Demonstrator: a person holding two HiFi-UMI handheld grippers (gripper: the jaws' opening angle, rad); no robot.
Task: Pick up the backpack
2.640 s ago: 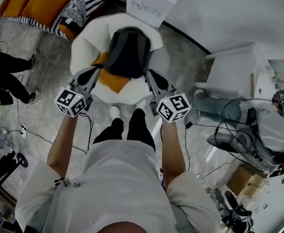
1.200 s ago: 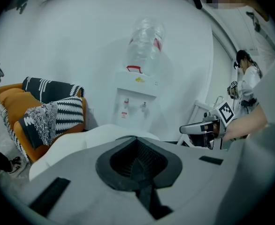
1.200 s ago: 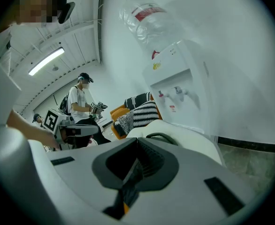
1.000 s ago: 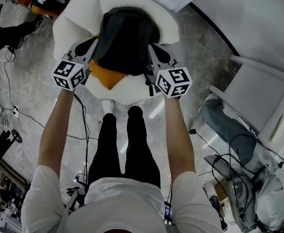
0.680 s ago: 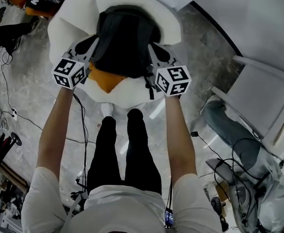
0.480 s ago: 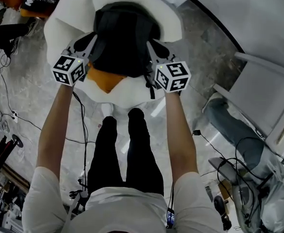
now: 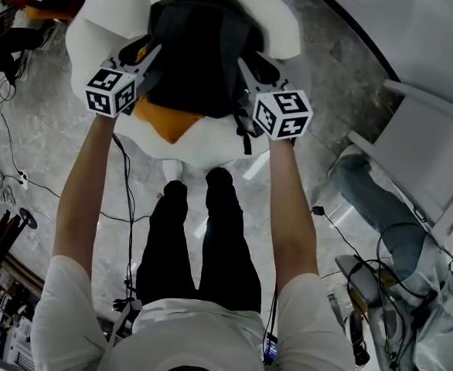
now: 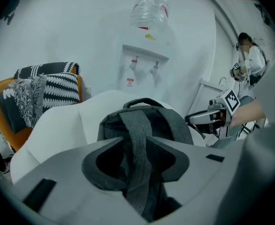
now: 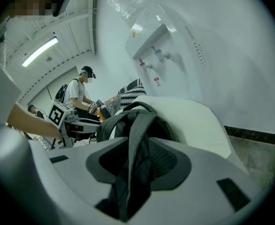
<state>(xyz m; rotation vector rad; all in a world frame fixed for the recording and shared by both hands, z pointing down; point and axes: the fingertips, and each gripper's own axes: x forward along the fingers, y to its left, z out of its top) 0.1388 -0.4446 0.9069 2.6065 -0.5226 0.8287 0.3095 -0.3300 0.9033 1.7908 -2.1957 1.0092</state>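
- While the backpack (image 7: 199, 49) sits upright on the seat of a white armchair (image 7: 103, 22), its shoulder straps face the person and its top handle arches up at the far side.
- An orange cushion (image 7: 165, 120) lies under the backpack, with a corner sticking out at the near left.
- The left gripper (image 8: 135, 162) reaches in at the backpack's left side. Its jaws are opening, and the left shoulder strap (image 8: 135, 139) runs loosely down through the gap between them, with room on either side.
- The right gripper (image 9: 136, 163) reaches in at the backpack's right side, roughly level with the other. Its jaws are opening too, and the right shoulder strap (image 9: 136, 139) hangs in the gap, not pinched.
- Both grippers angle downward toward the chair at arm's length, and the person's legs (image 7: 203, 230) stand just near of the seat's front edge.
- A water dispenser (image 8: 144, 62) with a bottle on top stands against the wall beyond the armchair.
- Black-and-white striped cushions (image 8: 57, 86) lie to the far left.
- Another person (image 9: 79, 93) in a cap stands farther off on the left of the room.
- Cables (image 7: 126, 192) trail over the grey stone floor (image 7: 49, 145) at the left.
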